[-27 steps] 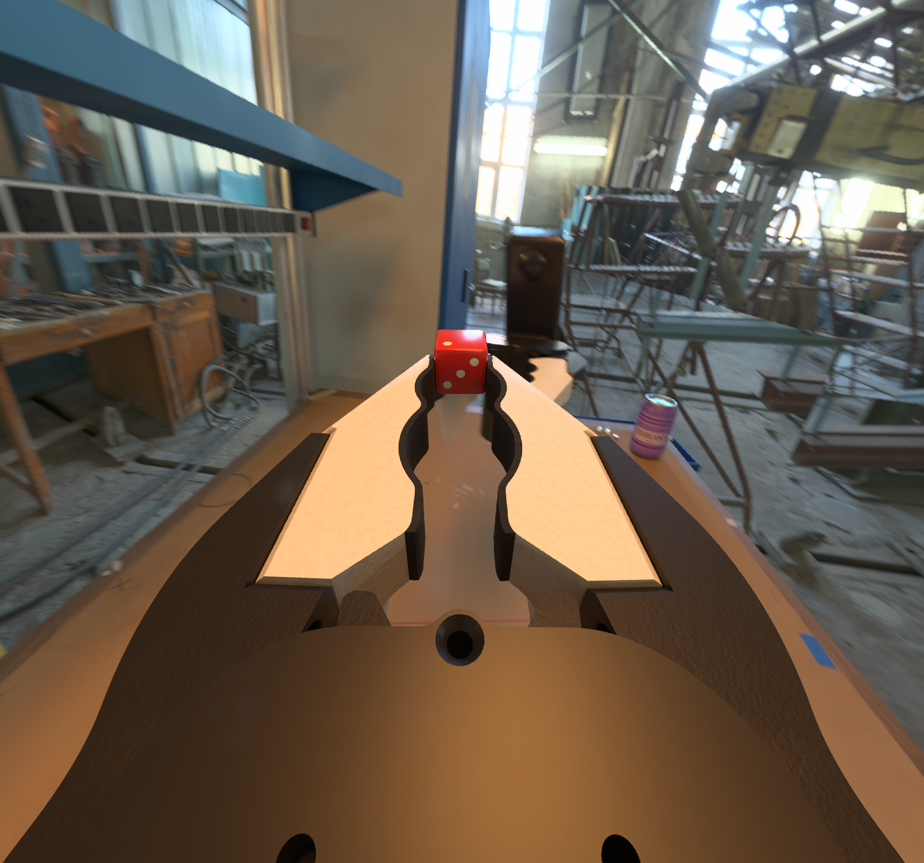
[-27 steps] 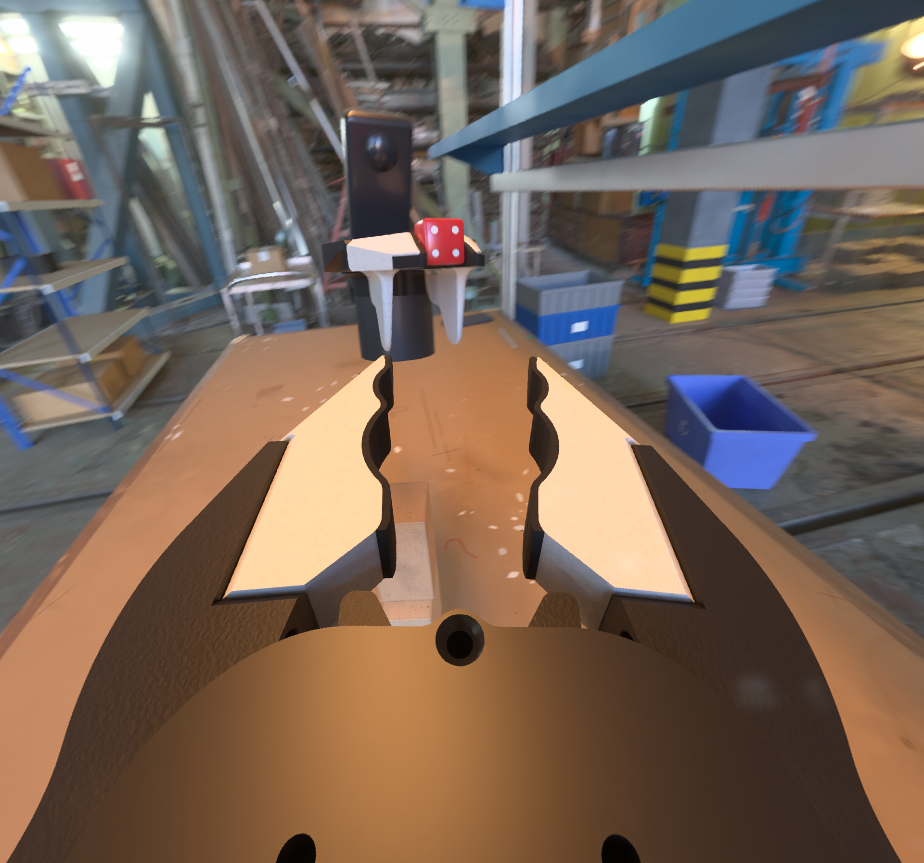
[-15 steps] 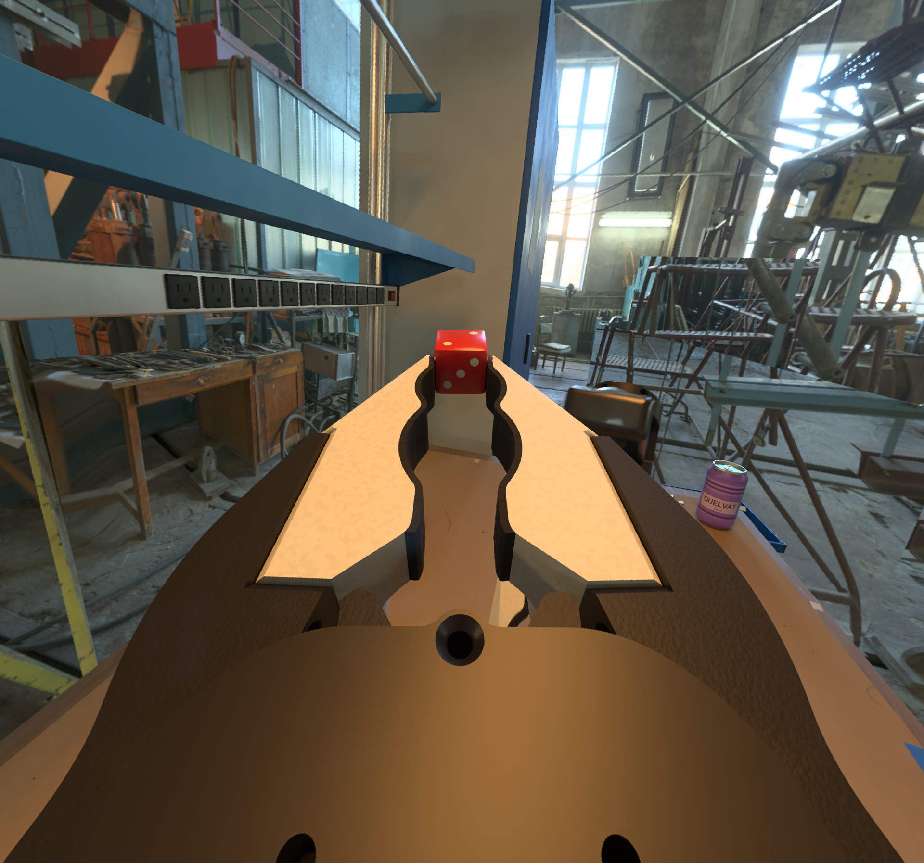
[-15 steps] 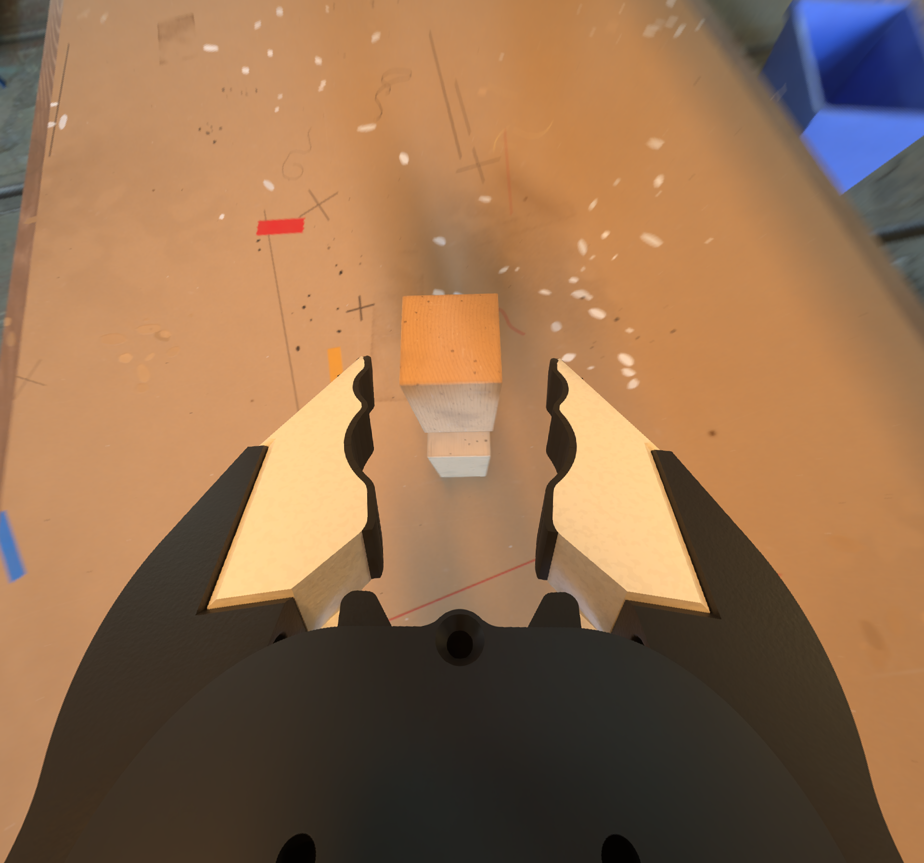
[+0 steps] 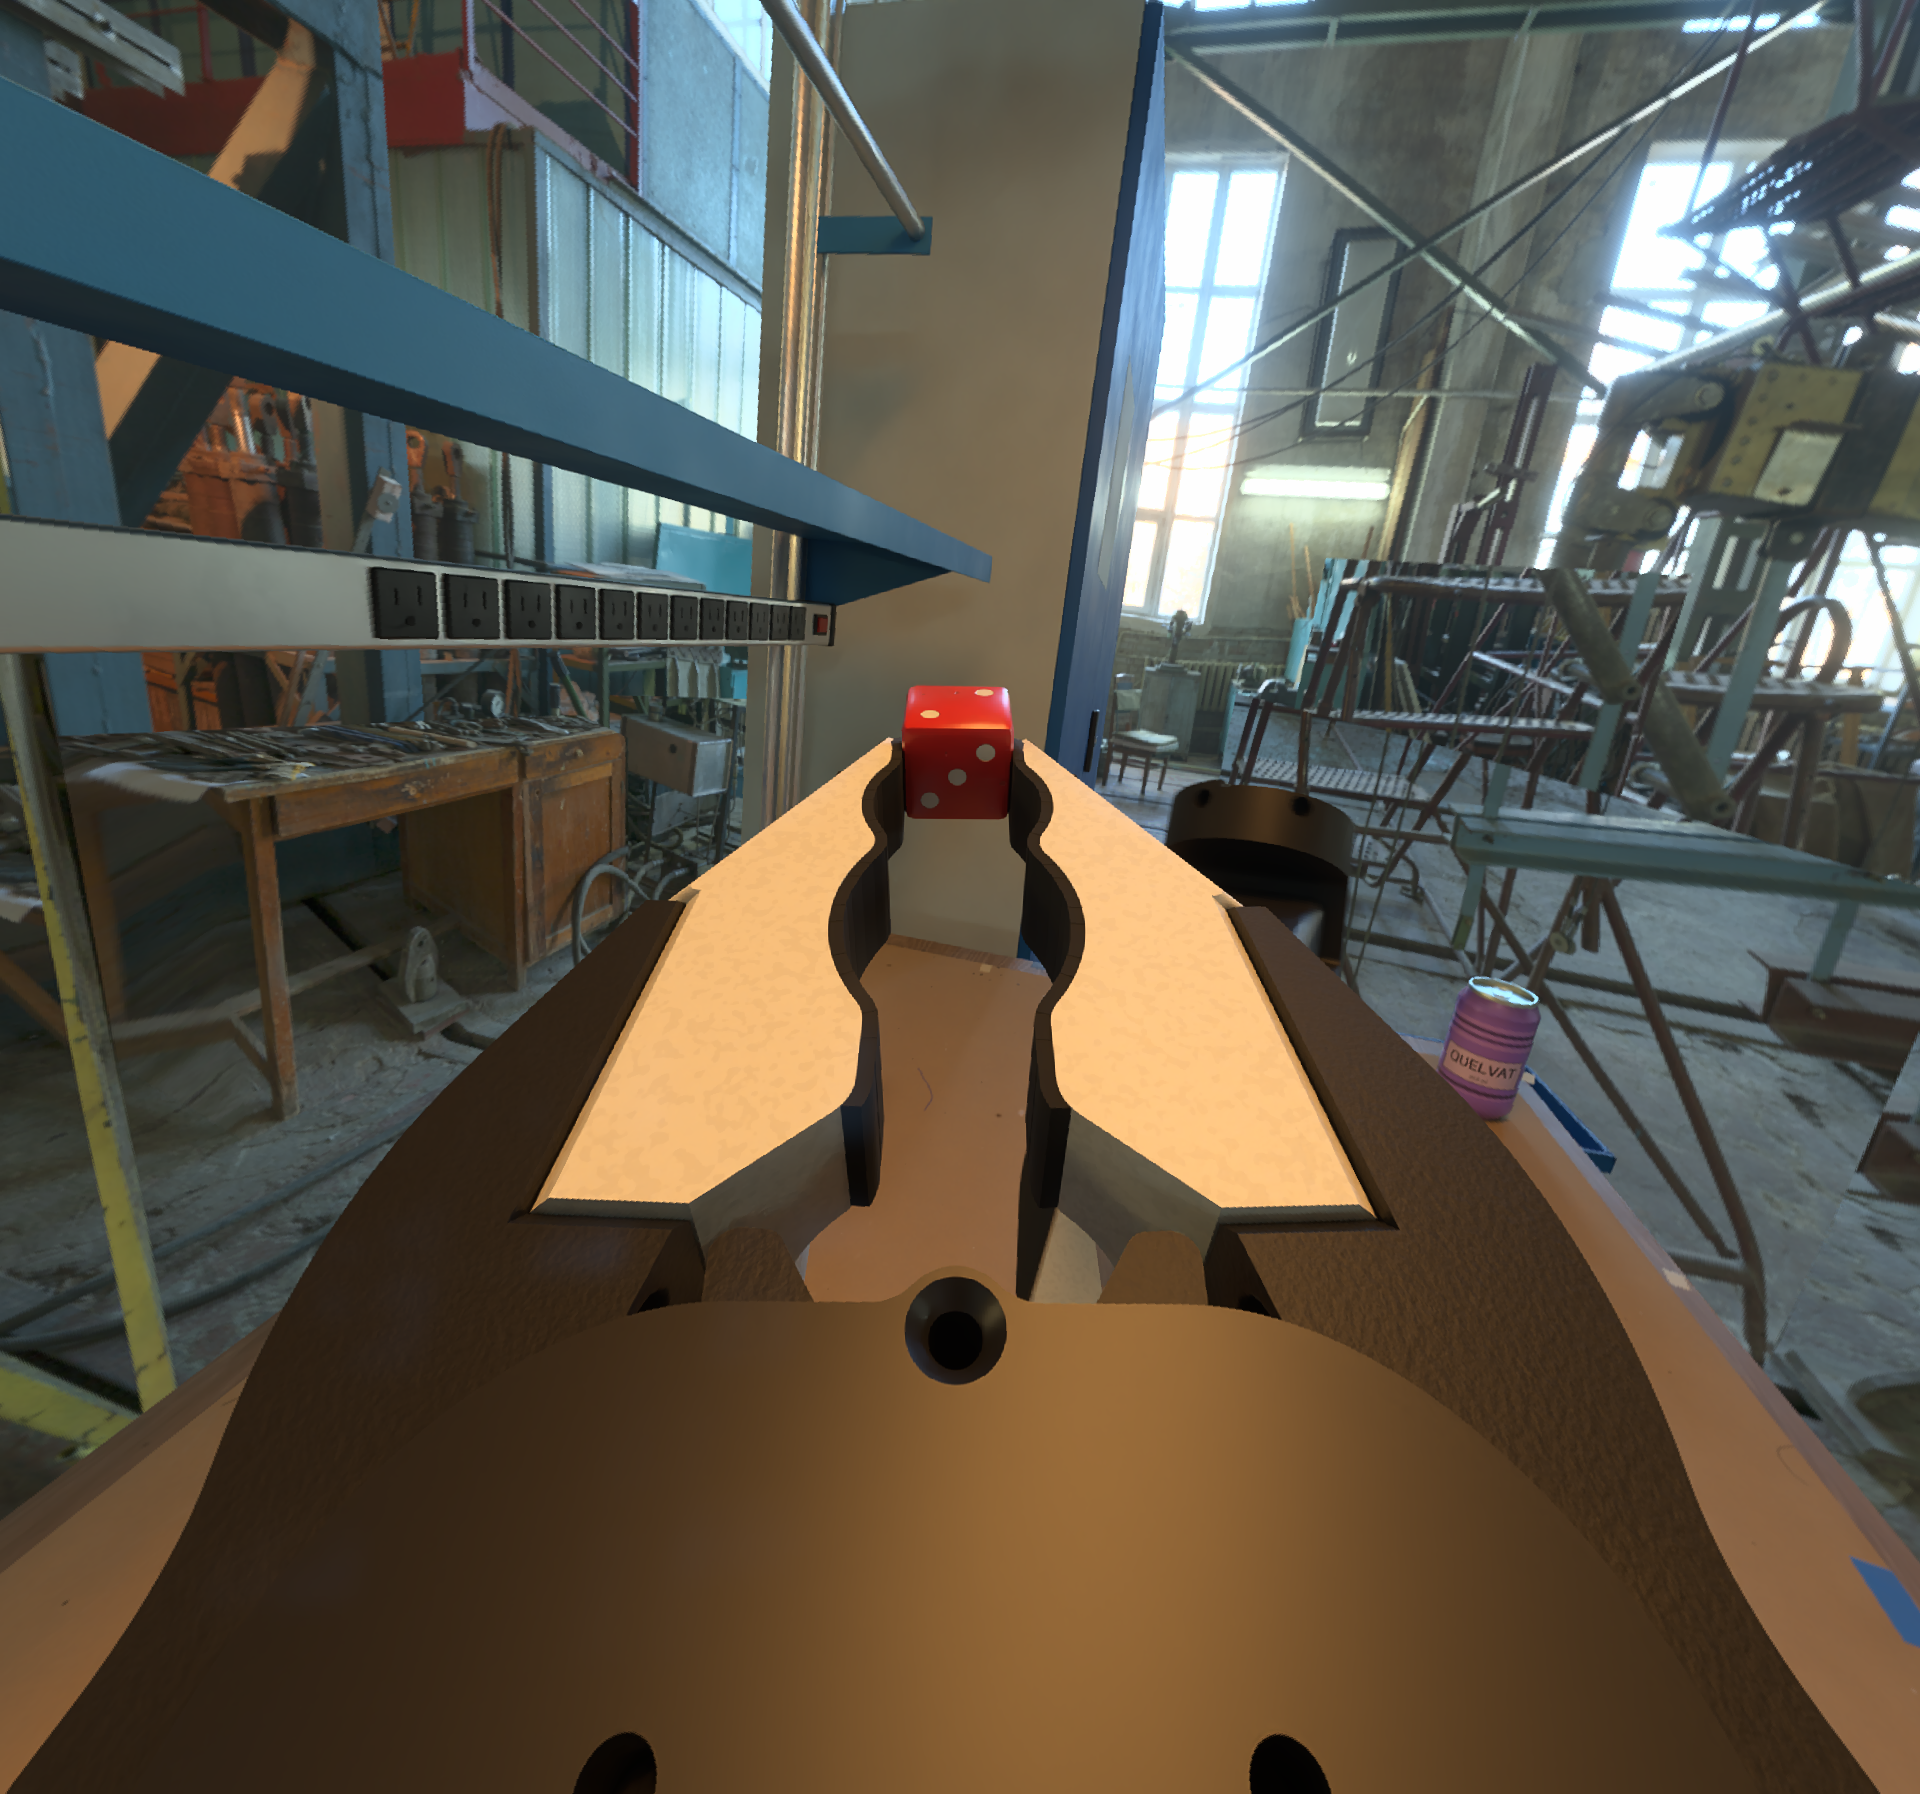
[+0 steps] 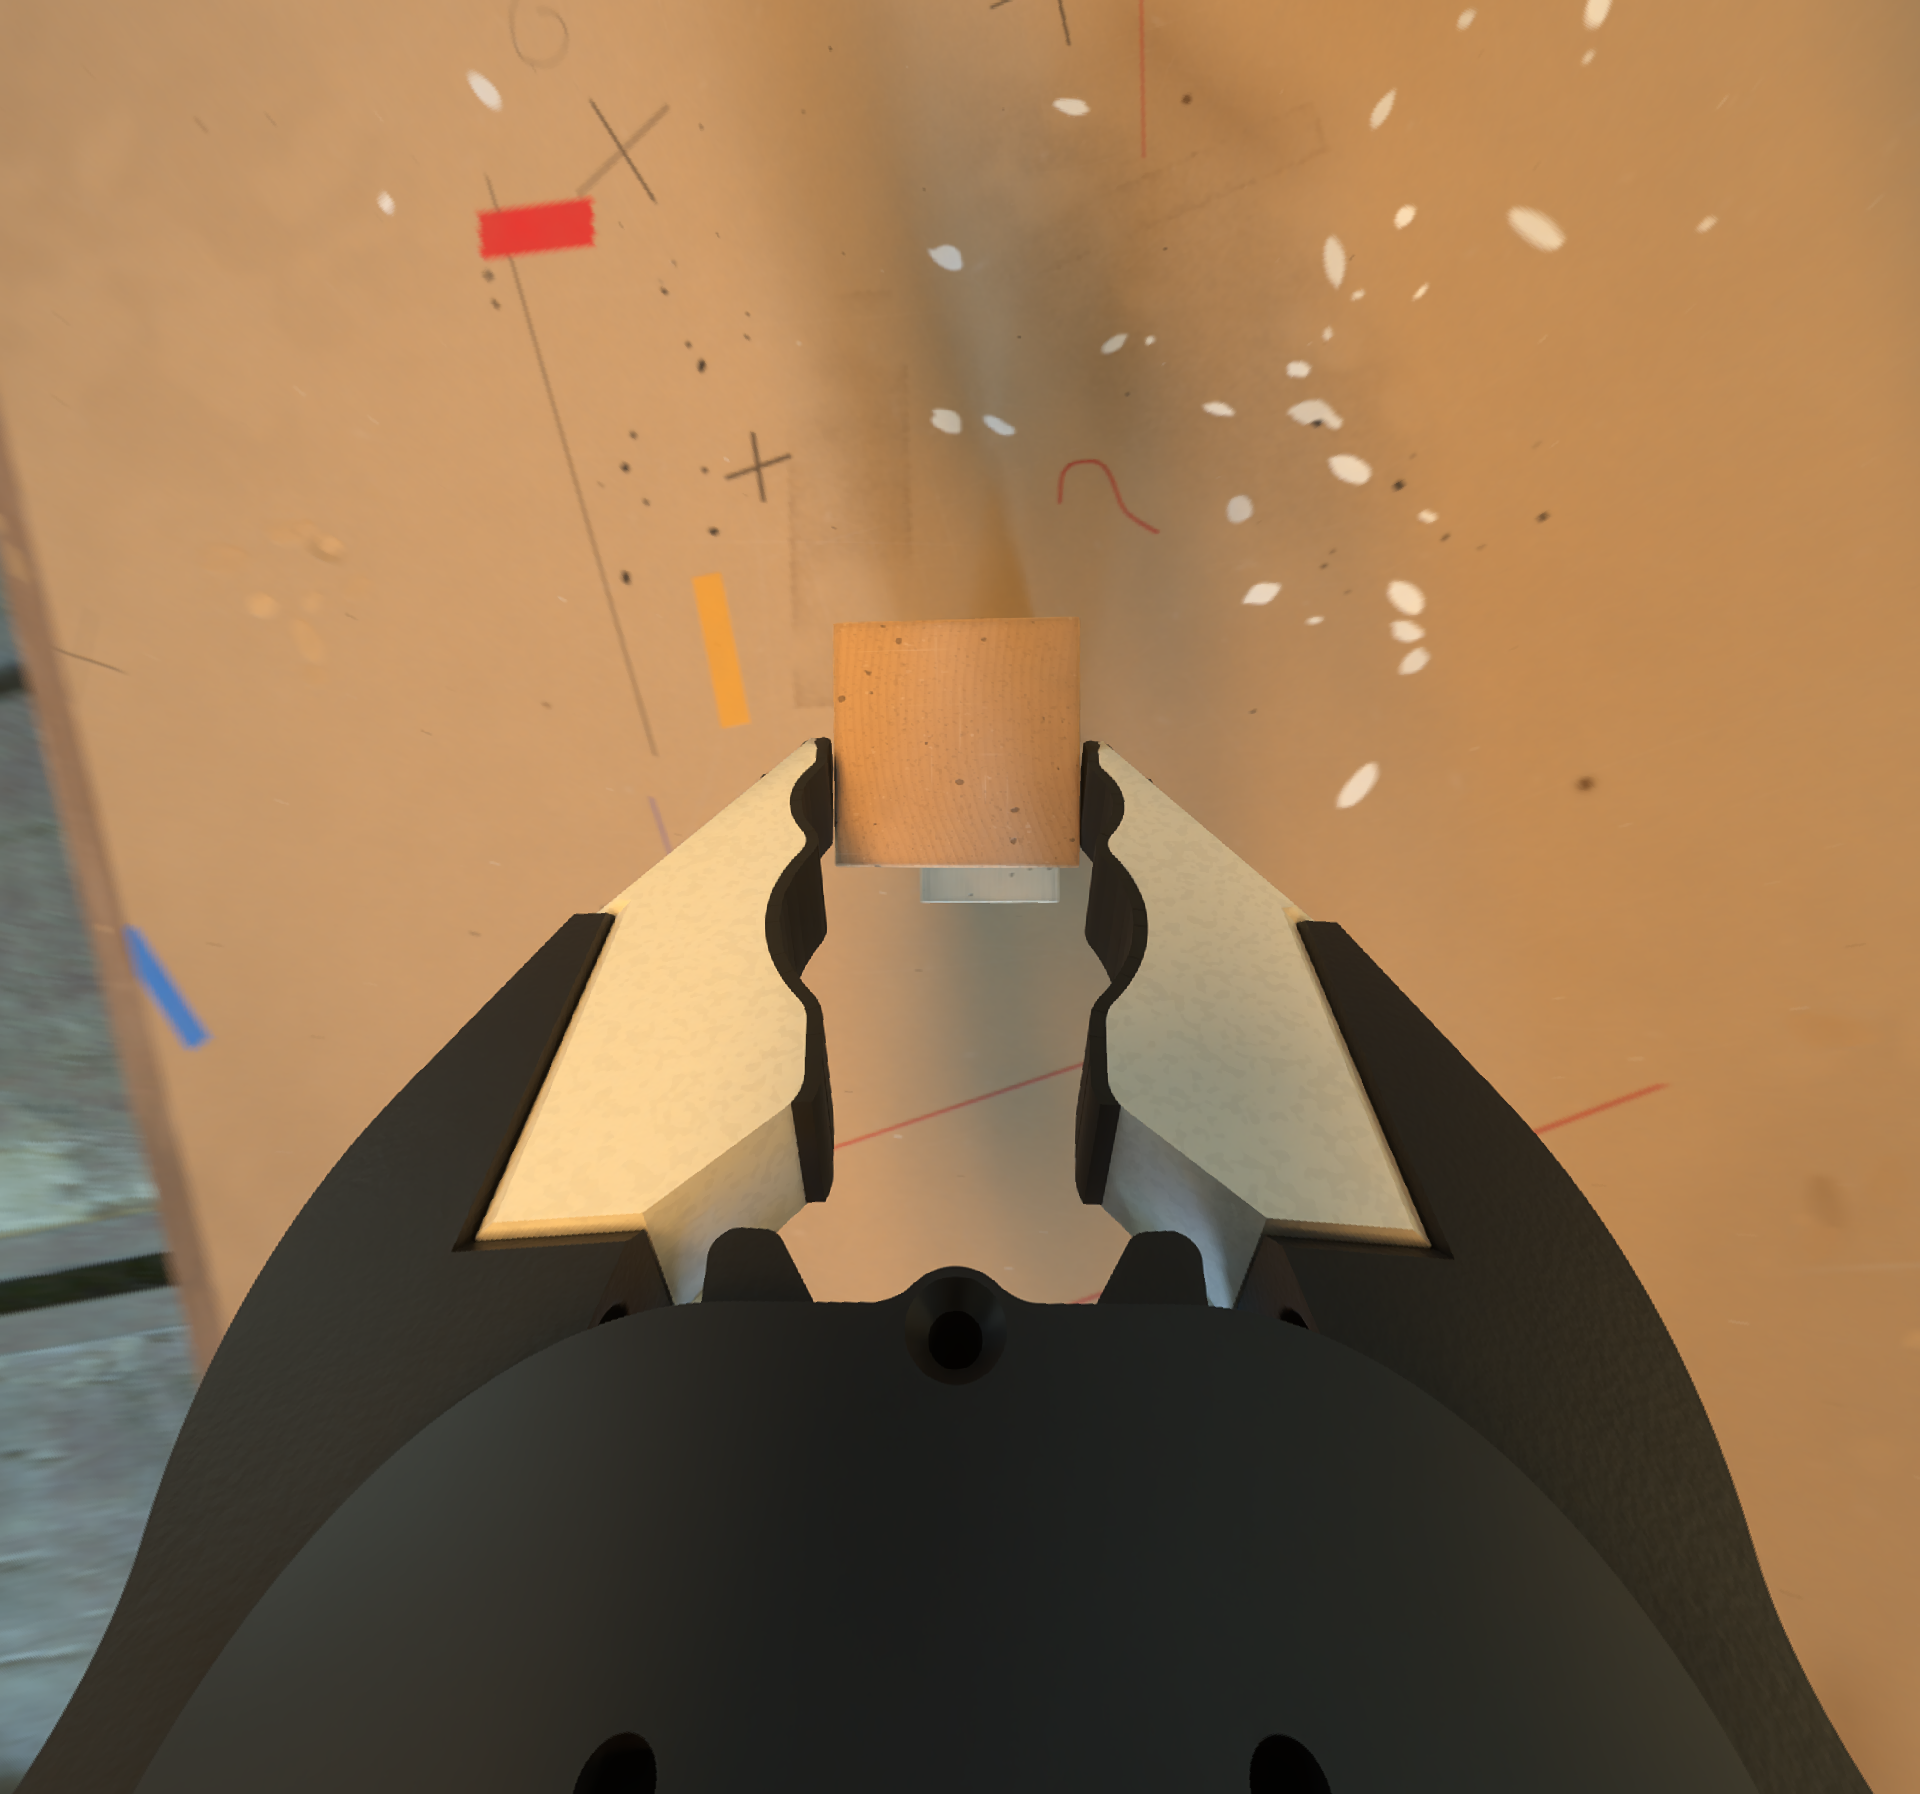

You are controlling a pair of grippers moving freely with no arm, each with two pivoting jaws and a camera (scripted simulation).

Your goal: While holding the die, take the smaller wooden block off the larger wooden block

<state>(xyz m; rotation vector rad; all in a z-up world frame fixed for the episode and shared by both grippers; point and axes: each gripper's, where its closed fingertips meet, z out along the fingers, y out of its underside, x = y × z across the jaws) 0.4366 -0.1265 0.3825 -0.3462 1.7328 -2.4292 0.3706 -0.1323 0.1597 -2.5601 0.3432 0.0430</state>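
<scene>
Left panel (left wrist view). The left tongs [image 5: 956,768] are clenched on the small red plastic die with white pips [image 5: 956,765], which sits pinched between the two fingertips, lifted clear of the tan wooden counter [image 5: 940,1038]. The holding condition of the task is thus met. To the right, a purple drinks can with a printed label [image 5: 1488,1048] stands near the counter's edge, and part of the dark body of the other tongs shows beyond the right finger.

Right panel (right wrist view). The right tongs [image 6: 956,799] point straight down at the counter [image 6: 1455,809], which is marked with pencil crosses, white flecks and tape strips in red [image 6: 536,227], orange [image 6: 721,649] and blue [image 6: 164,986]. Seen from above, a square orange-brown wooden block [image 6: 956,742] fills the gap between the fingertips, and a pale sliver of a second wooden block [image 6: 989,885] shows just under its near edge. Which of the two is the smaller cannot be settled from this angle. The fingers stand roughly half spread, their dark inner pads against or just beside the upper block's two sides; whether they press it cannot be told.

Progress, as a judgement: the die is secured and the right tongs are aligned over the stack, but the blocks are not yet separated. Closing firmly, lifting and setting the block aside remain.
</scene>
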